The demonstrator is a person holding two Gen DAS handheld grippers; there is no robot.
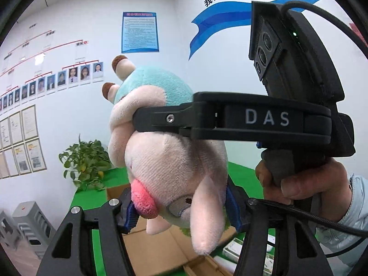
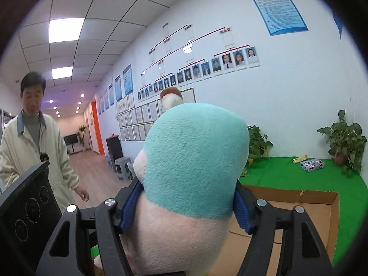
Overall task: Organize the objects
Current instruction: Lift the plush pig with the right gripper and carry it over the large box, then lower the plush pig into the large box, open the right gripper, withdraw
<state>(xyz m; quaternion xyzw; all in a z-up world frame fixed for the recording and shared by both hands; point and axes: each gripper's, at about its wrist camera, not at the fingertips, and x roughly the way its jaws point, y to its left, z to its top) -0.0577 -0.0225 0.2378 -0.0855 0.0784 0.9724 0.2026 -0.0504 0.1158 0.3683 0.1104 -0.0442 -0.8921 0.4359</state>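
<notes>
White office walls carry a photo org chart (image 2: 207,66) and a blue notice poster (image 1: 140,32); green cloth (image 2: 287,172) covers the table, with an open cardboard box (image 2: 299,207) on it. Plush toy (image 1: 165,151), pink body with teal back and brown-tipped horns, is up in the air above the box, held from two sides. Left gripper (image 1: 181,209) has its blue pads (image 1: 132,216) pressed into the lower pink end of the plush, jaws about half spread with the toy filling the gap. Right gripper (image 2: 186,207) clamps the teal and pink part, blue pads (image 2: 241,214) dented into the fabric on both sides; in the left wrist view its black finger marked DAS crosses the toy's middle, with a hand (image 1: 296,181) in a light sleeve on the handle. Two potted plants (image 2: 345,142) stand on the cloth by the wall, and a small patterned packet (image 2: 312,164) lies near the right one. Small boxes (image 1: 232,250) sit on the cloth beside the cardboard box. A person in a cream jacket (image 2: 34,149) stands in the corridor at left. Grey plastic stools (image 1: 30,220) sit on the floor.
</notes>
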